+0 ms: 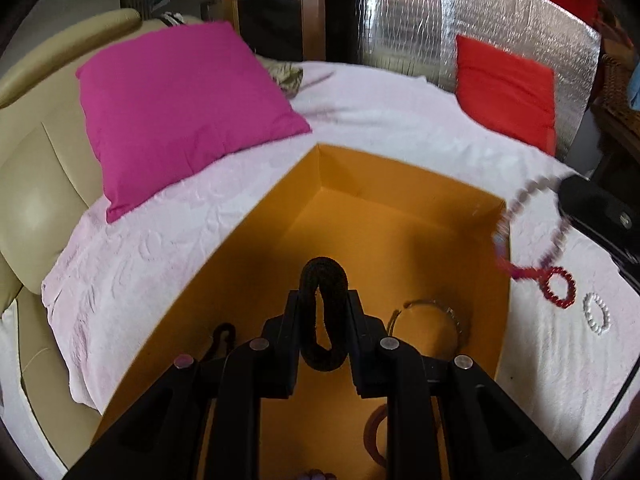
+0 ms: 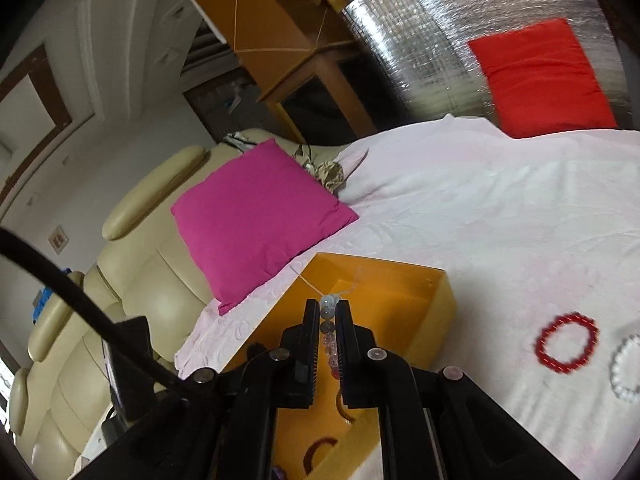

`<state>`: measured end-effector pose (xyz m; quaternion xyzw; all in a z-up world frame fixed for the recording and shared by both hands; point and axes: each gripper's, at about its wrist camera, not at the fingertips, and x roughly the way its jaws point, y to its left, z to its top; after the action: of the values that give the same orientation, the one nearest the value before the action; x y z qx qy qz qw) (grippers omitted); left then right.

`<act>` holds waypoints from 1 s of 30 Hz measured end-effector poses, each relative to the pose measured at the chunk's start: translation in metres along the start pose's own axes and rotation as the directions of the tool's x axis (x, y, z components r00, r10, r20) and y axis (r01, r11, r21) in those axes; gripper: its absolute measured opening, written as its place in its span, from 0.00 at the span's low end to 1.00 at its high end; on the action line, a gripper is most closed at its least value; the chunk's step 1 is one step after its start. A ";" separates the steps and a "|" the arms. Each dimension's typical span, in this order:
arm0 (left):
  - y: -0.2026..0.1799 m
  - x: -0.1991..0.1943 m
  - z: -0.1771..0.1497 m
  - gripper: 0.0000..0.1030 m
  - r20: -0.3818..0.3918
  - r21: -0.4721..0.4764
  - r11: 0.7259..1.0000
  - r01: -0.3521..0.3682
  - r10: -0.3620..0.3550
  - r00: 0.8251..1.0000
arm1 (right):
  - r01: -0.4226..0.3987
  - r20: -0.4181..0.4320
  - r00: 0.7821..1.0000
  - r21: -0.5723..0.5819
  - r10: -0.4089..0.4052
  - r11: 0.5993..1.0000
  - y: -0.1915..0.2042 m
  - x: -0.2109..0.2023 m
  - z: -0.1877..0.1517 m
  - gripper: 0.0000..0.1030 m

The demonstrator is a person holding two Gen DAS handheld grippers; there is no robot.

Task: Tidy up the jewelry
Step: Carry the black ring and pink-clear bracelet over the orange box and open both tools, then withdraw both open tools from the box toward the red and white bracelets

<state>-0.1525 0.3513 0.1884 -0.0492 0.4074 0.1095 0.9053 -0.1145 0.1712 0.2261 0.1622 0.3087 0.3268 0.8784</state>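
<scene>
My left gripper (image 1: 323, 300) is shut on a black fabric hair band (image 1: 324, 280) and holds it above the open orange box (image 1: 256, 236). A silver bangle (image 1: 434, 322), a dark red ring (image 1: 372, 432) and a black item (image 1: 222, 338) lie in the box. My right gripper (image 2: 325, 308) is shut on a bead necklace (image 2: 329, 332) over the box (image 2: 440, 304); the necklace hangs blurred in the left wrist view (image 1: 532, 216). A red bead bracelet (image 2: 566, 342) and a white bead bracelet (image 2: 628, 364) lie on the cloth to the right.
The box rests on a pale pink cloth (image 1: 400, 120) over a cream sofa (image 1: 36, 184). A magenta cushion (image 1: 180, 108) lies left, a red cushion (image 1: 508, 92) far right. Silver foil sheeting (image 1: 420, 20) and wooden furniture (image 1: 276, 12) stand behind.
</scene>
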 end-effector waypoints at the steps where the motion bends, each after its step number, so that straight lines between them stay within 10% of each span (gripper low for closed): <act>1: -0.001 0.001 -0.001 0.21 -0.007 0.004 1.000 0.003 -0.003 1.000 | -0.001 -0.007 1.000 0.007 0.001 1.000 -0.001 0.006 0.001 0.09; 11: 0.004 0.020 -0.006 0.23 -0.068 0.029 0.996 -0.081 0.083 0.994 | 0.085 -0.068 0.994 0.039 -0.082 0.996 -0.023 0.059 -0.001 0.09; 16: 0.004 0.022 -0.006 0.48 -0.067 0.050 0.990 -0.131 0.135 0.989 | 0.093 -0.072 0.994 0.078 -0.087 0.993 -0.031 0.068 0.000 0.12; 30: -0.017 -0.013 0.001 0.65 0.106 0.079 0.980 -0.184 0.175 0.979 | 0.165 -0.046 0.986 0.187 -0.159 0.968 -0.059 0.017 -0.002 0.21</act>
<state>-0.1561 0.3333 0.1984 0.0331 0.3696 0.1751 0.9119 -0.0780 0.1392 0.1883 0.2146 0.3643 0.2254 0.8777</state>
